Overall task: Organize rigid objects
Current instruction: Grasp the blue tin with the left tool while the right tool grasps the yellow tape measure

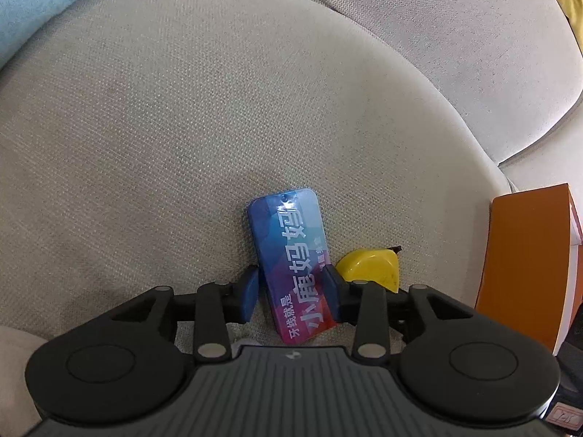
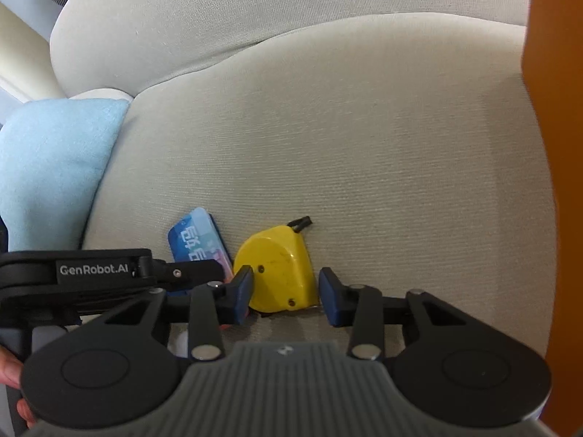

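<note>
On a beige sofa cushion, an orange box stands at right and a light blue pillow at left. The left gripper straddles the blue floss case, jaws narrowly parted, its long axis running away from the camera. Just beside it, the right gripper brackets the yellow tape measure, jaws parted, black tab pointing away.

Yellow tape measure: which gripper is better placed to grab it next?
Right. The right gripper is open with the yellow tape measure already between its blue fingers. The left gripper straddles the blue floss case, so it looks committed there.
</note>
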Action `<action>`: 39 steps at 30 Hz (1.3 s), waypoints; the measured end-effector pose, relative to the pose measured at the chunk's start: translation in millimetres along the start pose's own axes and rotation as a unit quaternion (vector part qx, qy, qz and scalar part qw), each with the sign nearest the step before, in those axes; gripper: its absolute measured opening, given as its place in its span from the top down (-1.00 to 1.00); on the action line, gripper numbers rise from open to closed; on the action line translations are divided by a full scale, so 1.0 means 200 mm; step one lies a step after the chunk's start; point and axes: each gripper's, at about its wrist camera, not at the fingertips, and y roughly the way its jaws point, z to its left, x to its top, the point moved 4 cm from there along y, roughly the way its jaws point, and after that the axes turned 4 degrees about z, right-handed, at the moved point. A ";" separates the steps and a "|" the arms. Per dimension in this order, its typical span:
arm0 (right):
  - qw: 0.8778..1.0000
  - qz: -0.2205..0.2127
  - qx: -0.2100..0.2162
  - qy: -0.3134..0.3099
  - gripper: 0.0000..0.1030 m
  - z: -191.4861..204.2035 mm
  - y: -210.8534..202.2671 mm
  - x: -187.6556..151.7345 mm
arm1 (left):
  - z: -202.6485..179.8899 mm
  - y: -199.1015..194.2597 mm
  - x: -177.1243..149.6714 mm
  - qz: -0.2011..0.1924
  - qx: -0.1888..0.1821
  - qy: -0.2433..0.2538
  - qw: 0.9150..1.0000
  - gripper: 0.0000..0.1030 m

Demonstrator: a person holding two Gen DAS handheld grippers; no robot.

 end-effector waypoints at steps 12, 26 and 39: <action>0.999 -0.017 -0.013 -0.026 0.44 0.03 -0.04 -0.02 | 0.05 -0.07 -0.03 -0.031 -0.001 0.011 0.999 0.49; 0.995 -0.031 -0.033 -0.089 0.59 0.13 -0.14 -0.05 | -0.02 -0.11 -0.05 -0.042 -0.007 0.065 0.997 0.71; 0.994 -0.031 -0.026 -0.099 0.52 0.12 -0.10 0.01 | 0.03 -0.06 -0.05 -0.036 -0.006 0.046 0.998 0.71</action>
